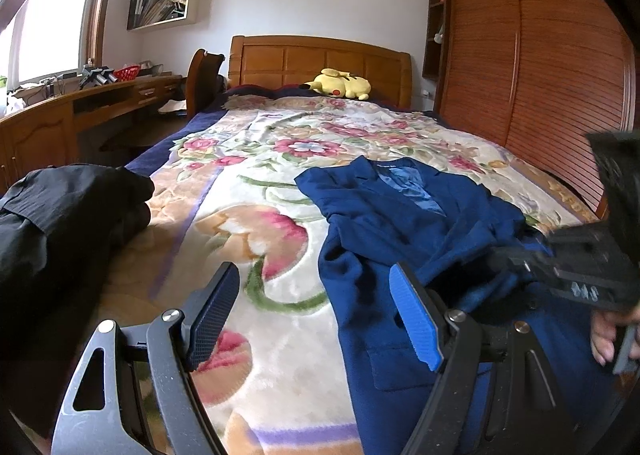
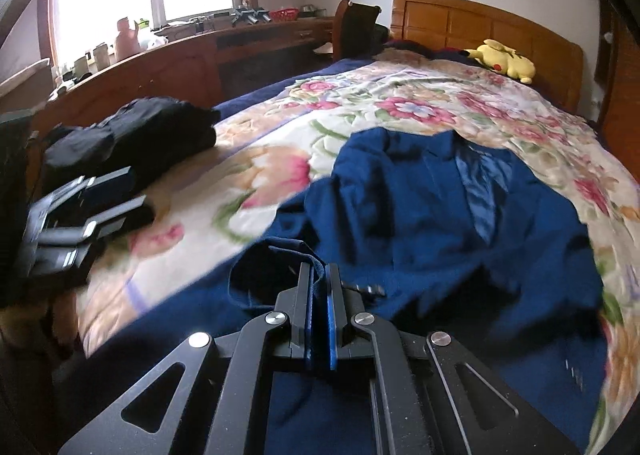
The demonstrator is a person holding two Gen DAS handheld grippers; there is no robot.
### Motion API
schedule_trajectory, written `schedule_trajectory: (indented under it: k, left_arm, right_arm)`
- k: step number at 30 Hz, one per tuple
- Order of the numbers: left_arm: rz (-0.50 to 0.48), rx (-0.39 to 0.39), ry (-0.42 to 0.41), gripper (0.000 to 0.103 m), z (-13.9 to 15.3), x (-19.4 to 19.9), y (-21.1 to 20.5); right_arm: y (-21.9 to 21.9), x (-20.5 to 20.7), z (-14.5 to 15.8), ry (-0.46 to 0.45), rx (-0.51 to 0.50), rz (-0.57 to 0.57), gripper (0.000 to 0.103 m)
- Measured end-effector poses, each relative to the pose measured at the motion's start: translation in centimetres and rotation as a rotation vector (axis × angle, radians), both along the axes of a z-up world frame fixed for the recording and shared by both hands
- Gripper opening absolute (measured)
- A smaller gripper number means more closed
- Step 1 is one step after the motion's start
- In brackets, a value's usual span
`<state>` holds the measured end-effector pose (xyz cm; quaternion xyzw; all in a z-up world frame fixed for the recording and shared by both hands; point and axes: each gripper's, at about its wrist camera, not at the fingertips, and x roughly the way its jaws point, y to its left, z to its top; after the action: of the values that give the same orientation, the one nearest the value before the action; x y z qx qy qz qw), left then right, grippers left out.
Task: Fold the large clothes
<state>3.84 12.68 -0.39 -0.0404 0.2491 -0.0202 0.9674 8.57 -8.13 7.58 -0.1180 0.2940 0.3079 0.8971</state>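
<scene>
R gripper [image 2: 319, 287] sits closest to the lens, jaws pinched tight on a folded edge of the blue jacket [image 2: 440, 207], cloth bunched up w/ a loop just left of the fingertips. Jacket lies open on the floral blanket [image 2: 400, 95], lapels and shiny lining facing up, collar toward the headboard [image 2: 480, 23], lower part spreading toward the near edge of the bed. L gripper [image 1: 316, 311] hovers over the blanket w/ jaws wide, nothing btwn them; its right finger [image 1: 416, 319] is above the jacket's left edge, the other above bare blanket. Black clothes [image 1: 68, 211] heaped at the bed's left side, well apart from the jacket. Yellow plush [image 1: 338, 84] by the headboard. Wardrobe [image 1: 532, 67] on the right.
</scene>
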Motion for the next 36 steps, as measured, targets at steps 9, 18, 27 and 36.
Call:
schedule_trajectory:
  k: [9,18,27,36]
  left_arm:
    - [-0.015,0.009,0.000,0.078,0.1,-1.0,-1.6]
    - [-0.045,0.057,0.013,0.078,0.1,-1.5,-3.9]
    - [-0.094,0.086,0.029,0.078,-0.3,-1.0,-5.7]
    - [-0.205,0.083,0.100,0.068,-1.7,0.5,-8.6]
  right_arm:
    - [-1.2,-3.8,-3.2,0.048,-0.064,-0.078,0.005]
    - [-2.5,-6.2,-3.0,0.078,-0.008,-0.085,0.009]
    - [-3.9,-8.3,-2.1,-0.027,-0.041,-0.115,0.056]
    - [-8.2,-5.3,-3.9,-0.040,-0.039,-0.269,0.057]
